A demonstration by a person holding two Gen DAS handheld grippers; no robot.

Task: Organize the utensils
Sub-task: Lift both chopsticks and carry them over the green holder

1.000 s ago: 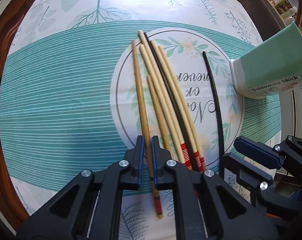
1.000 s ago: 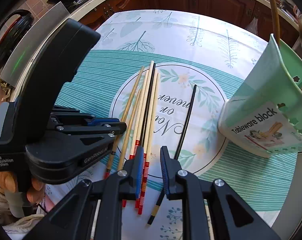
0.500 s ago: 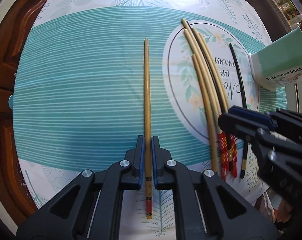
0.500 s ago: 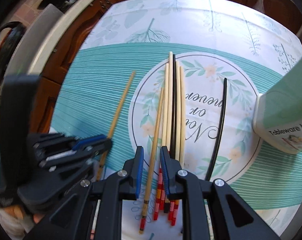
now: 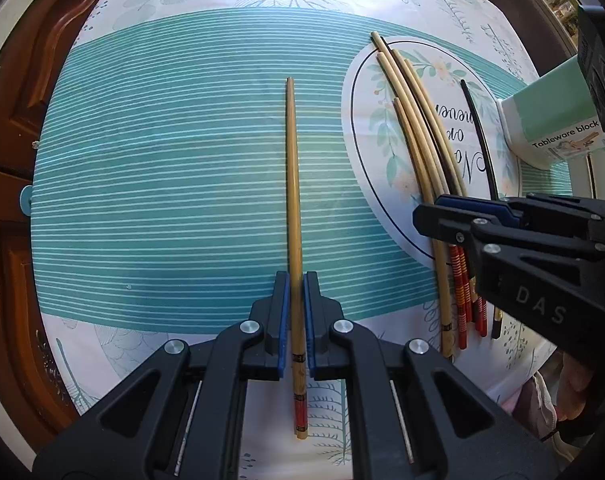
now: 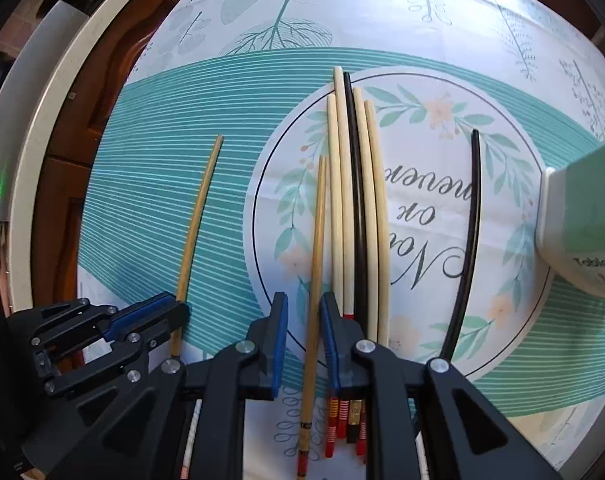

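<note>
My left gripper (image 5: 295,285) (image 6: 176,312) points straight down and is shut on a brown bamboo chopstick (image 5: 292,184) (image 6: 198,208) with a red end, which lies alone on the teal stripes. My right gripper (image 6: 304,304) (image 5: 426,212) hangs low over the bundle of chopsticks (image 6: 342,200). Its jaws straddle a second brown chopstick (image 6: 317,232) (image 5: 416,160) at the bundle's left edge, with a gap still showing beside the left pad. The bundle holds pale sticks and one black one (image 6: 356,200). A lone black chopstick (image 6: 472,220) (image 5: 480,136) lies to the right.
A mint-green "Tableware block" holder (image 6: 582,220) (image 5: 550,120) stands at the right edge. The teal striped cloth (image 5: 162,180) covers the round table, and dark wooden cabinet doors (image 5: 14,120) show beyond its left rim. A person's hand (image 5: 574,380) grips the right tool.
My left gripper has carried its brown chopstick leftward, away from the bundle onto the stripes. My right gripper has sunk and shifted left, from beside the lone black stick to over the second brown chopstick.
</note>
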